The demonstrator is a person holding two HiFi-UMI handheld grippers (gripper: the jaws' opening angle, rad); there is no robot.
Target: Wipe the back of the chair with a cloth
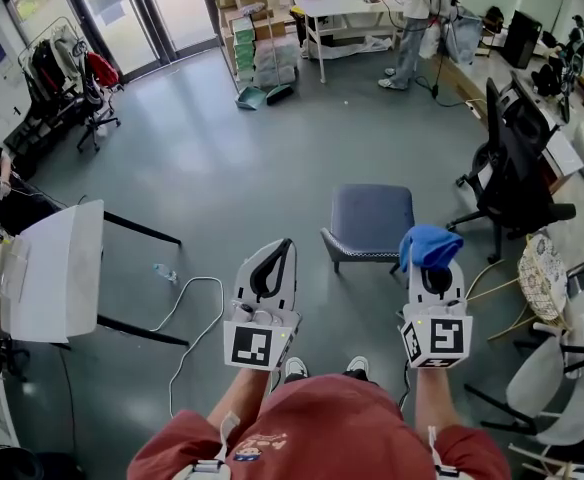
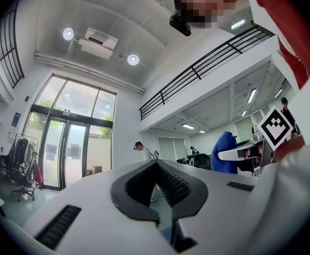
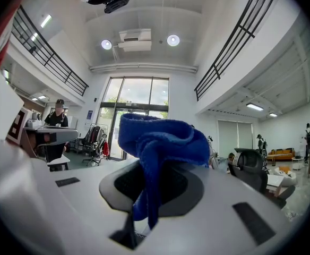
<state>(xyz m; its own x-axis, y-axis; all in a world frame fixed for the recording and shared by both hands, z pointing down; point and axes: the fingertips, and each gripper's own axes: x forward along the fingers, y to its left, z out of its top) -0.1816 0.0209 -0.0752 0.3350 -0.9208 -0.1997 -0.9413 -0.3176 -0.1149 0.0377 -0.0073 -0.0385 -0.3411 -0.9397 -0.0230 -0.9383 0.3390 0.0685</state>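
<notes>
Both grippers are held up in front of me, pointing up and forward. My right gripper (image 1: pixel 433 265) is shut on a bunched blue cloth (image 1: pixel 429 245), which drapes over its jaw tips; in the right gripper view the cloth (image 3: pixel 161 138) hangs down between the jaws. My left gripper (image 1: pixel 286 244) is shut and holds nothing, its jaw tips meeting in the left gripper view (image 2: pixel 156 162). A blue-grey padded chair (image 1: pixel 370 220) stands on the floor just ahead, between the two grippers. A black office chair (image 1: pixel 512 166) stands further right. Neither gripper touches a chair.
A white table (image 1: pixel 60 268) stands at the left, with a white cable (image 1: pixel 186 310) and a bottle (image 1: pixel 165 273) on the floor beside it. White chairs (image 1: pixel 562 388) and a round woven seat (image 1: pixel 542 274) crowd the right. A clothes rack (image 1: pixel 64 76), boxes (image 1: pixel 257 30) and a person (image 1: pixel 408 28) are far back.
</notes>
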